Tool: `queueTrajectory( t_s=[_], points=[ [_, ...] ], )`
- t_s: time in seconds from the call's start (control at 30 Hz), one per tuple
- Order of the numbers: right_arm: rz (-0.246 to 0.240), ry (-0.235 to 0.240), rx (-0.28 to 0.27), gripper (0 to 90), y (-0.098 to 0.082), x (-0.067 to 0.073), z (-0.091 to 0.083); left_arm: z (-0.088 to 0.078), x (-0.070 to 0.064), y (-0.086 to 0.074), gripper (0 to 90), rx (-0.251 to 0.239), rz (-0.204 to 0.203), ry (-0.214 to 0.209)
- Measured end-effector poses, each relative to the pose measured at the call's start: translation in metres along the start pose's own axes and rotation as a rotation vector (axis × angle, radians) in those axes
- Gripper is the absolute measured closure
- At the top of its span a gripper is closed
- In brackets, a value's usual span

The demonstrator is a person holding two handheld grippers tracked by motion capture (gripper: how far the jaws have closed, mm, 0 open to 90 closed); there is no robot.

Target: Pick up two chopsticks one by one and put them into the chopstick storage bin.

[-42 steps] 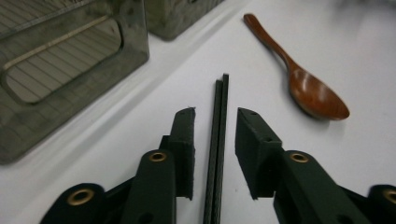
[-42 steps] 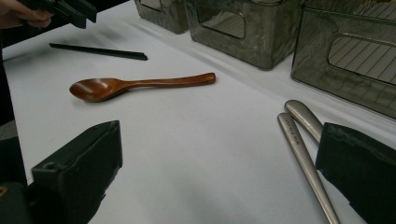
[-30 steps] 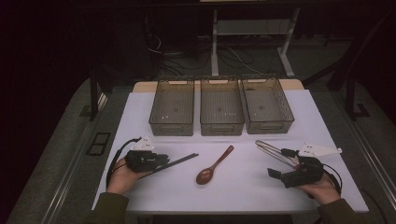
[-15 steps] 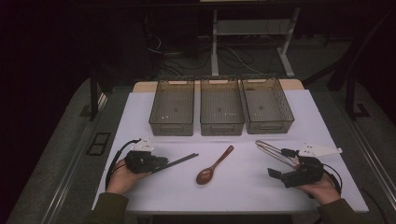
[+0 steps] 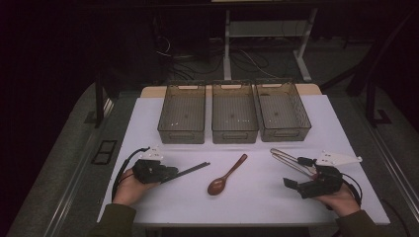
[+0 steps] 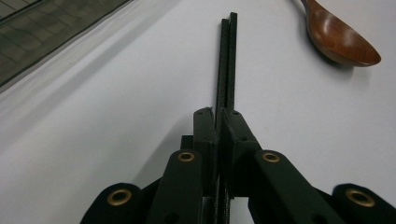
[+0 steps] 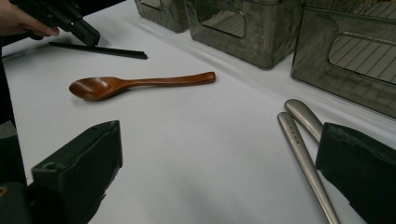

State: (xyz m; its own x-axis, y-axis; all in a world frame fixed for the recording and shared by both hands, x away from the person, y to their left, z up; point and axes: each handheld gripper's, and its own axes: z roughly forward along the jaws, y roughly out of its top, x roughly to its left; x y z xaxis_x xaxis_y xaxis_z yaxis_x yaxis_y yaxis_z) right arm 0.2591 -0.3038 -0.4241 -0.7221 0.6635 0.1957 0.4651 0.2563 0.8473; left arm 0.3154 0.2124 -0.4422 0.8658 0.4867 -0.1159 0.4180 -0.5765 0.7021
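A pair of black chopsticks [image 6: 226, 60] lies on the white table [image 5: 257, 197] and runs straight out from between my left gripper's [image 6: 217, 114] jaws, which are shut on its near end. In the high view the left gripper [image 5: 167, 173] rests at the front left with the chopsticks [image 5: 191, 169] pointing right. A brown wooden spoon [image 5: 226, 175] lies in the middle, bowl toward me; it is also in the left gripper view [image 6: 338, 39] and the right gripper view [image 7: 135, 85]. My right gripper [image 5: 292, 184] stands open at the front right, nothing between its jaws [image 7: 215, 158]. Silver metal tongs [image 7: 303, 140] lie beside its right jaw.
Three smoky clear bins stand side by side at the back of the table: left [image 5: 181, 136], middle [image 5: 234, 136] and right [image 5: 286, 133]. A hand holds each gripper near the table's front edge. Bare white tabletop lies between the spoon and the bins.
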Motion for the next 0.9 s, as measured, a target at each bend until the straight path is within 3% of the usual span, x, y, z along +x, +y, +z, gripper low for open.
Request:
queueTrajectory(
  t_s=[0.33,0.57,0.9],
  points=[
    [0.0,-0.001,0.0,0.0,0.0,0.0001,0.0001,0.0007,0.003,-0.0015,82.3,-0.001,-0.011,0.035],
    [-0.001,0.0,0.0,0.0,0.0,0.0001,0.0001,0.0007,0.0009,-0.0002,80.5,-0.024,-0.006,-0.002],
    [-0.001,0.0,0.001,0.0,0.0,0.0001,0.0002,0.0024,0.0005,-0.001,80.6,-0.011,-0.006,-0.004]
  ],
)
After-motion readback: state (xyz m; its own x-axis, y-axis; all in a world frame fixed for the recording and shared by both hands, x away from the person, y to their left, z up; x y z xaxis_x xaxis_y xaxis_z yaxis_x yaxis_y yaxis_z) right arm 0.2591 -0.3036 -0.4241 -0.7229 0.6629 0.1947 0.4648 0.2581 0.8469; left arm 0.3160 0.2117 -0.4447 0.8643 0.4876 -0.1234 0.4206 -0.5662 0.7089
